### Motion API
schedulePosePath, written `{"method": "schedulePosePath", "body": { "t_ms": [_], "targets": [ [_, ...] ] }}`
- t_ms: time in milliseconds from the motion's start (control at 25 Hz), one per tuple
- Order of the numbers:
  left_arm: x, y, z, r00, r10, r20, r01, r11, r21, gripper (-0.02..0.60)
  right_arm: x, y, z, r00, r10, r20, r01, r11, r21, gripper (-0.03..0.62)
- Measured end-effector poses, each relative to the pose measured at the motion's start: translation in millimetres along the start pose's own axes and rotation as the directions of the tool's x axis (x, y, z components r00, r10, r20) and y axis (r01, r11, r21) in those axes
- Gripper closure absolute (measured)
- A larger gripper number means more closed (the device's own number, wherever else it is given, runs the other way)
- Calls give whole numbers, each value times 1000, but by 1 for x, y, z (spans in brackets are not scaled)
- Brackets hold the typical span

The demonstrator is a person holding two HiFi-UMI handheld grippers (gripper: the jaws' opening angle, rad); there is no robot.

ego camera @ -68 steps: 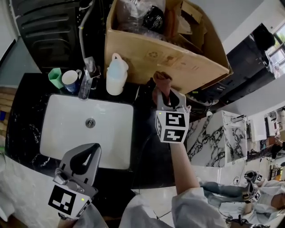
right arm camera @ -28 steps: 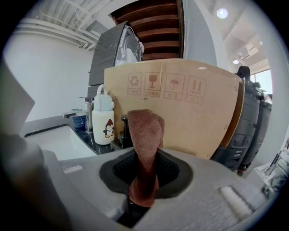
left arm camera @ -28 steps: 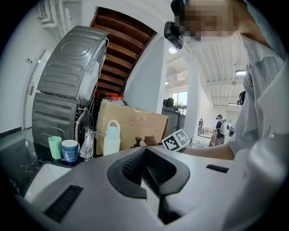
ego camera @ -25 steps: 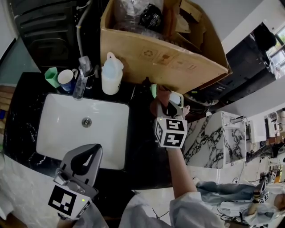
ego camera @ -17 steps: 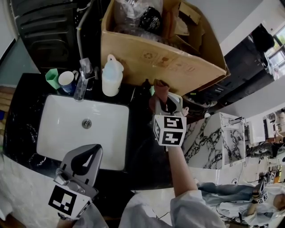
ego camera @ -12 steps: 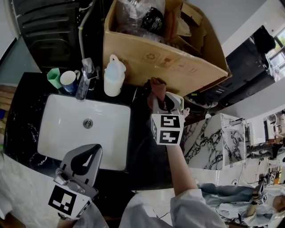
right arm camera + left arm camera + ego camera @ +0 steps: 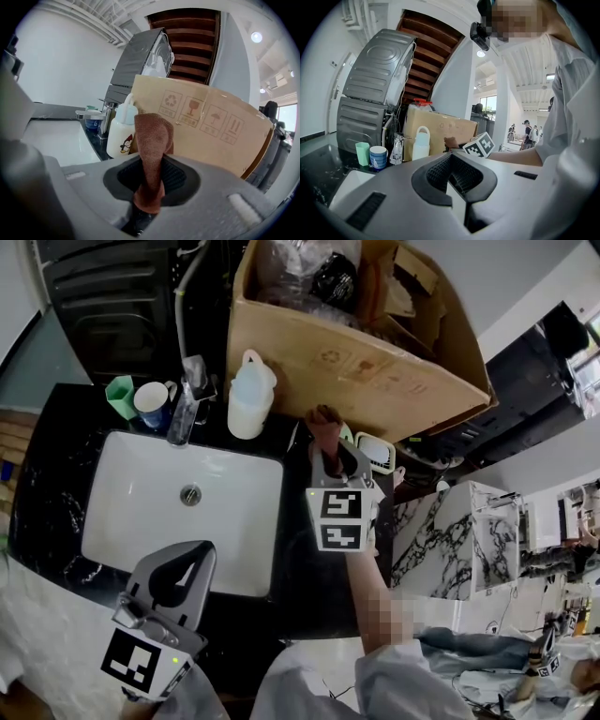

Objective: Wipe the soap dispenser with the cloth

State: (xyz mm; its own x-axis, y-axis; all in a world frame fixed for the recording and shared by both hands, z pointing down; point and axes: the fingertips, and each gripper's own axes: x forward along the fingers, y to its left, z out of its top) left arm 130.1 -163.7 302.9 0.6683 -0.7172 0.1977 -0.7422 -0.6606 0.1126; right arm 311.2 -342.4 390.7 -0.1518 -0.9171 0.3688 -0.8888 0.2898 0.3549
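The soap dispenser (image 7: pixel 249 401), a white bottle with a loop top and a penguin print (image 7: pixel 121 133), stands on the black counter behind the sink's right corner. A brown cloth (image 7: pixel 325 424) sticks up from my right gripper (image 7: pixel 329 446), which is shut on it just right of the dispenser, with a small gap between them. In the right gripper view the cloth (image 7: pixel 151 150) hangs in front of the bottle. My left gripper (image 7: pixel 199 554) hovers low at the sink's near edge, shut with nothing in it; its own view shows the dispenser (image 7: pixel 421 144) far ahead.
A white sink (image 7: pixel 122 512) fills the counter's left part, with a faucet (image 7: pixel 188 397), a green cup (image 7: pixel 119 395) and a blue-and-white mug (image 7: pixel 153 401) behind it. A large cardboard box (image 7: pixel 375 381) stands behind the dispenser. A small white tray (image 7: pixel 377 452) lies right of the cloth.
My right gripper, still holding the cloth, has drifted left, closer to the soap dispenser. The left gripper has stayed where it was.
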Motion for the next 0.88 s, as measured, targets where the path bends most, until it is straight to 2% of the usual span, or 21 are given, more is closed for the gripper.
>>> {"method": "schedulePosePath", "body": {
  "t_ms": [200, 480, 720, 880],
  "targets": [
    [-1, 3, -1, 1000, 4, -8, -4, 1000, -2, 578, 7, 18, -20, 998, 40, -48, -41, 999, -16, 519],
    [-4, 7, -2, 1000, 8, -8, -8, 1000, -6, 578, 17, 30, -47, 988, 97, -119, -85, 991, 103, 519],
    [-5, 6, 0, 1000, 1, -3, -1, 1000, -1, 578, 14, 41, -51, 979, 140, -149, -124, 986, 111, 519],
    [-6, 6, 3, 1000, -5, 5, 5, 1000, 1, 578, 4, 42, -44, 981, 134, -138, -120, 987, 104, 519]
  ]
}}
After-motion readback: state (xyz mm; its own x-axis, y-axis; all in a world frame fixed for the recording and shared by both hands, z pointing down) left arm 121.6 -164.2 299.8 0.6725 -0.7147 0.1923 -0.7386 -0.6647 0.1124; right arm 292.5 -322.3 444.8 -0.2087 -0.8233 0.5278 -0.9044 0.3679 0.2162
